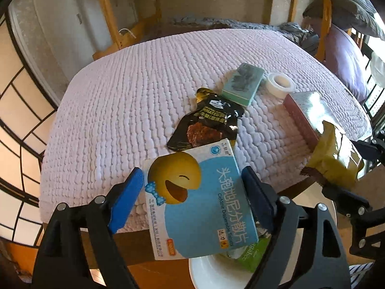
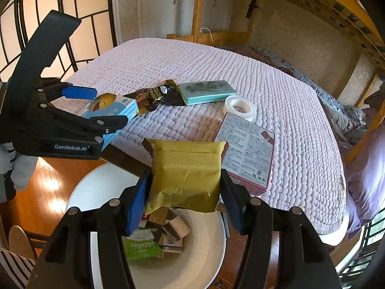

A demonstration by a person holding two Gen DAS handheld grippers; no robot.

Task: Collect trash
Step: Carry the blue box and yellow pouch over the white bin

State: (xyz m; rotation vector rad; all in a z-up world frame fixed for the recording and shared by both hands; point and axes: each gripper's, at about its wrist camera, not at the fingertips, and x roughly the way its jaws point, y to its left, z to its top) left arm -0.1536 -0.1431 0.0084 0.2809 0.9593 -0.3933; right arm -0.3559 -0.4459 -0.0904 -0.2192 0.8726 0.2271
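The left gripper (image 1: pixel 192 169) fills the lower part of the left wrist view, its jaws spread around a blue box (image 1: pixel 199 204). The box hangs tilted between the pads, its lower end over the white bin (image 2: pixel 216 240). A gap shows beside the left-hand pad; on the other side I cannot tell whether the pad touches the box.

In the right wrist view the right gripper (image 2: pixel 185 174) pinches a yellow packet (image 2: pixel 185 163) at the lower centre of the frame, both pads pressed on its sides. The packet is held just above the bin, in front of the edge of the bed (image 2: pixel 216 60). Inside the bin lie a green bag (image 2: pixel 142 245) and some small cartons.

On the bed's pale quilt, at the middle of the frame, lie a black pouch (image 2: pixel 163 94) and, just right of it, a teal box (image 2: pixel 207 91). A tape roll (image 2: pixel 240 107) sits near the teal box's right end. A pink box (image 2: pixel 247 154) lies just below the roll, at the bed's near edge, partly behind the packet.
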